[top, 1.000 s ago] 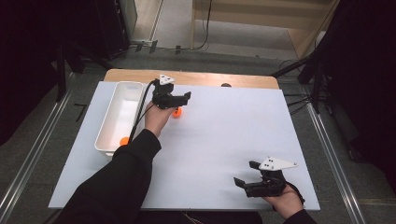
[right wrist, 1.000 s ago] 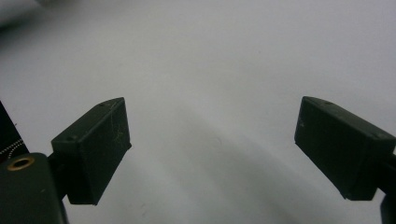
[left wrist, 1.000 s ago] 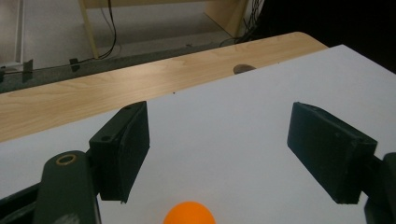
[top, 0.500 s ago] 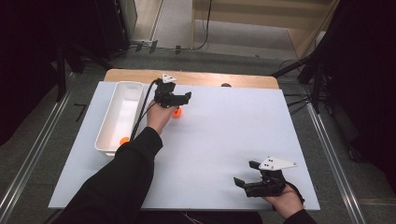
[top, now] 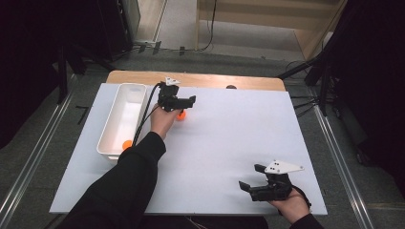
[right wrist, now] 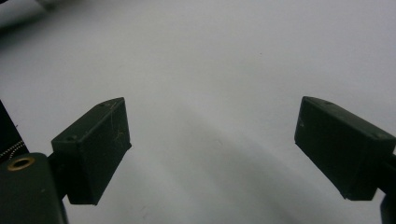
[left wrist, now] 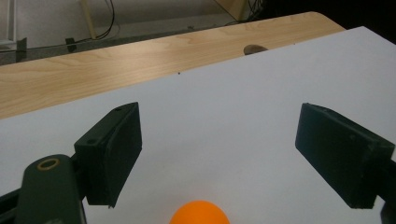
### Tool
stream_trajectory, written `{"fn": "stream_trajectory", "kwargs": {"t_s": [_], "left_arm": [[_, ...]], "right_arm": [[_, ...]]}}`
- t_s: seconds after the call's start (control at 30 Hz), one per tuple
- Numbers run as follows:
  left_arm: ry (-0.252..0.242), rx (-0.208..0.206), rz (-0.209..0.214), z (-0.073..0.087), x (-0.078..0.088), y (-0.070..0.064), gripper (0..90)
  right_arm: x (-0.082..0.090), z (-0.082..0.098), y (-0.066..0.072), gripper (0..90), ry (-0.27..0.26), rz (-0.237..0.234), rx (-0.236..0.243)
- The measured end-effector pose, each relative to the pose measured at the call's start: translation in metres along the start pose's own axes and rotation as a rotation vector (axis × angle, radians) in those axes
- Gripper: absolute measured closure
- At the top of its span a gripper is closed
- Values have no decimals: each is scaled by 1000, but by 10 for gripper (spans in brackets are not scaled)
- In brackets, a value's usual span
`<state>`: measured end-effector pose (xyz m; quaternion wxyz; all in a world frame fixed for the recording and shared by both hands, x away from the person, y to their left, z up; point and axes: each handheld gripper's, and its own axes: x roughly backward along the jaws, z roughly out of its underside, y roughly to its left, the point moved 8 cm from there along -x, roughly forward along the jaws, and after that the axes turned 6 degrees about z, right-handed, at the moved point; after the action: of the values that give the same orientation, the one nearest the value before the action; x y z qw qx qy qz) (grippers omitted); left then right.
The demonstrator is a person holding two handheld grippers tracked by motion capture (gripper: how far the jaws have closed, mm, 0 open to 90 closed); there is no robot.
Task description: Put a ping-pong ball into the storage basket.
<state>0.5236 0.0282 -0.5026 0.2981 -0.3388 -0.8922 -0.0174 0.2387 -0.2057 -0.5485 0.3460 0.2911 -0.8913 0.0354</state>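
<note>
Orange ball (top: 181, 115) lies on the white board (top: 224, 143), just right of the white tray (top: 111, 138) and directly beneath your left gripper (top: 184, 106). In the left gripper view the ball (left wrist: 199, 213) sits low between the jaws, which have just been opening and now stand spread well apart; neither pad touches it (a clear gap shows on both sides). A second orange ball (top: 126, 145) rests in the near end of the tray. Your left hand (top: 162, 120) reaches in with the sleeve close alongside the tray. Your right gripper (top: 253, 180) hovers over the near right corner of the board, well apart from both balls, its jaws spread wide with nothing between them. The wooden table edge (top: 205, 80) runs along the far side of the board.
</note>
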Motion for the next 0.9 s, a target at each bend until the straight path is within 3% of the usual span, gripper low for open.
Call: {"fn": "stream_trajectory", "kwargs": {"t_s": [0.4,0.57,0.8,0.9], "left_arm": [[3,2,2,11,-5,0,155],[28,16,2,16,-7,1,155],[38,-4,-10,19,-8,2,154],[31,15,-1,21,-8,1,154]], "right_arm": [[0,0,0,91,2,-2,2],[0,0,0,91,2,-1,4],[-1,0,0,91,2,0,5],[-1,0,0,91,2,1,7]]}}
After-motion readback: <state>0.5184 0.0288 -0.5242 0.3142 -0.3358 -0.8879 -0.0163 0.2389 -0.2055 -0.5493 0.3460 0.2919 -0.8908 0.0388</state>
